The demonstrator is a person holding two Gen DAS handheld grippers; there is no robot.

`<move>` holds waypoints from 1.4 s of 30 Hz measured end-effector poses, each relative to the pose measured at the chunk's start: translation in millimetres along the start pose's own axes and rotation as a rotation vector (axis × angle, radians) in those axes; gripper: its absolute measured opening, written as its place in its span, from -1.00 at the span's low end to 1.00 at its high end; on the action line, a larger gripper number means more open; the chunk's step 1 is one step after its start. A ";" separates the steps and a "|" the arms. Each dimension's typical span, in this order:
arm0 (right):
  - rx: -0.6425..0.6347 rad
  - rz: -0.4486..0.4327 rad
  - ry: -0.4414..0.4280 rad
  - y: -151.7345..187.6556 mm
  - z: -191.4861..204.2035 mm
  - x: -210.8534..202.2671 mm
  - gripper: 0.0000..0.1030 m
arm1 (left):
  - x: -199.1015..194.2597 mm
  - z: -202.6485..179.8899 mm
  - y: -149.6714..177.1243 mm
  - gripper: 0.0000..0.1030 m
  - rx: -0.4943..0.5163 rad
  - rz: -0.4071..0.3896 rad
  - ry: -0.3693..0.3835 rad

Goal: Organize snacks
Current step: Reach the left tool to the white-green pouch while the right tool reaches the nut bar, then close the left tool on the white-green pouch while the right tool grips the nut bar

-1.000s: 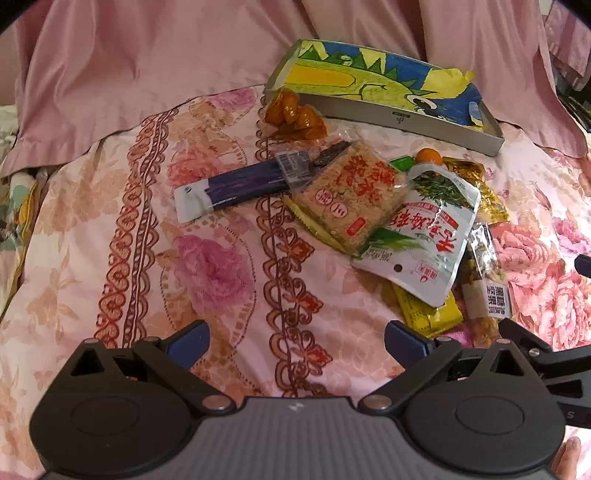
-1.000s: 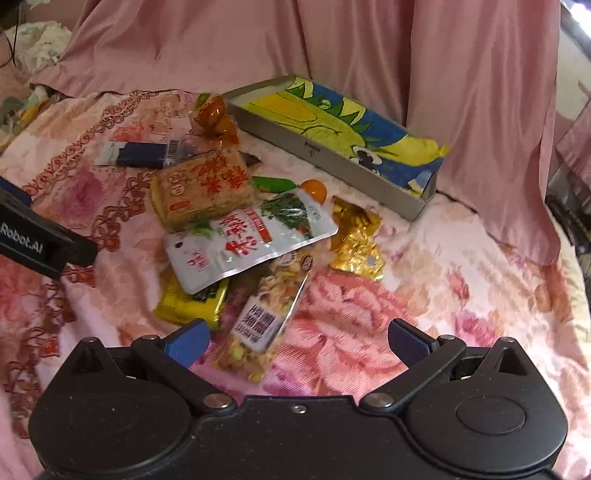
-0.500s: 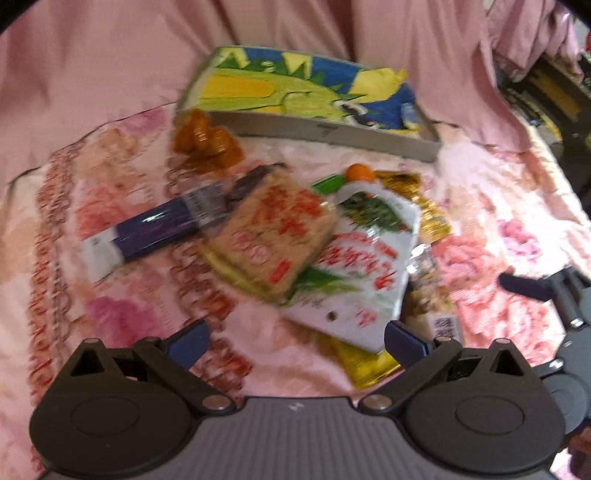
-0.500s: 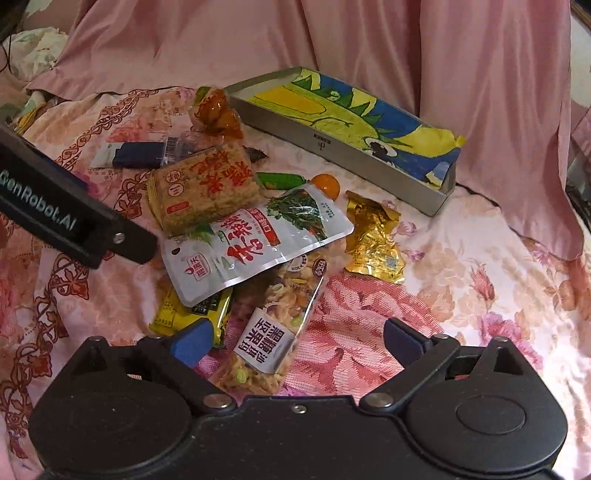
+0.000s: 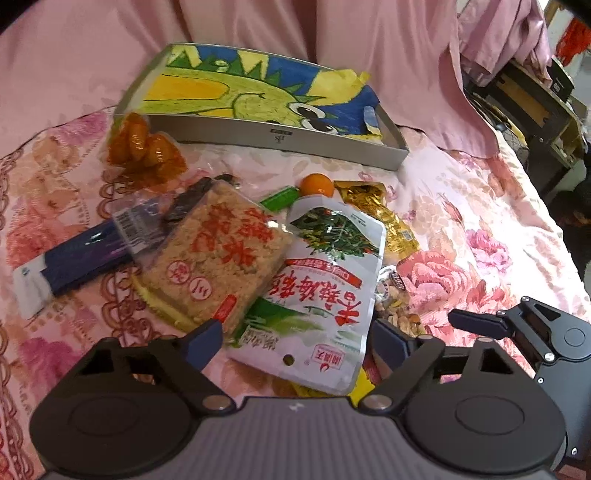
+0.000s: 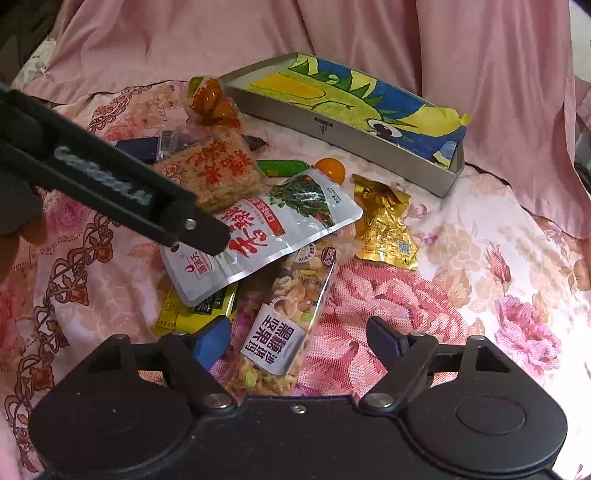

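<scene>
Left wrist view, nearest first: the left hand-held gripper stands released, its blue fingertips spread to either side of the lower end of a white pouch with red lettering and a picture of greens. That pouch tops a heap of snacks on a bed covered in pink floral cloth. A yellow packet pokes out from beneath the pouch's near edge. Left of the pouch and partly under it lies a clear-wrapped rice cake block with red characters, and beyond that a dark blue bar lying crosswise.

Right wrist view: the right hand-held gripper is likewise released, its fingers standing to either side of the near end of a clear nut-mix bag with a white label; whether they touch it I cannot tell. The bag's far end runs under the white pouch. The left tool's black finger reaches in from the left over the pouch's corner. A crumpled gold packet sits just right of the pouch.

Farther back lie a green wrapper and a small orange ball side by side, then a clear bag of orange-brown pieces just beside the front wall of a grey tray. The tray is lined with a yellow, green and blue cartoon drawing, and pink drapery hangs behind it.
</scene>
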State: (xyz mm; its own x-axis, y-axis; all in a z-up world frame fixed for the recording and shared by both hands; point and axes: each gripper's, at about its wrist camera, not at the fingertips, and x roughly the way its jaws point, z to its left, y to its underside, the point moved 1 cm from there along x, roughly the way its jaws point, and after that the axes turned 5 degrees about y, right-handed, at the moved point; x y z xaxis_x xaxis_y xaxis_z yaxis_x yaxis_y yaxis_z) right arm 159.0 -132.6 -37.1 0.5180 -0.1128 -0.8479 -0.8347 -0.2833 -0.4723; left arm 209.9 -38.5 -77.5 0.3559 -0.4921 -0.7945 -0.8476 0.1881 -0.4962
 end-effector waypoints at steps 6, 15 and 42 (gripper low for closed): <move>0.004 0.013 -0.020 1.5 2.1 4.4 0.39 | 10.5 -3.5 -3.6 0.61 0.032 -0.004 -0.005; 0.019 0.019 -0.023 0.7 4.5 10.3 0.12 | 20.8 0.5 -8.6 0.64 0.016 -0.017 0.031; 0.063 0.067 -0.019 -2.2 1.2 16.7 -0.19 | 35.1 12.2 -8.4 0.43 -0.052 0.009 0.051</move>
State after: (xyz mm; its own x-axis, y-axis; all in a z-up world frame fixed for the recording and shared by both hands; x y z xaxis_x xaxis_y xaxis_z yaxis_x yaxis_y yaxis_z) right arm 169.2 -132.7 -50.5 0.4576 -0.1116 -0.8821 -0.8778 -0.2149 -0.4282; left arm 234.4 -47.0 -105.5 0.3288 -0.5336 -0.7792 -0.8705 0.1487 -0.4691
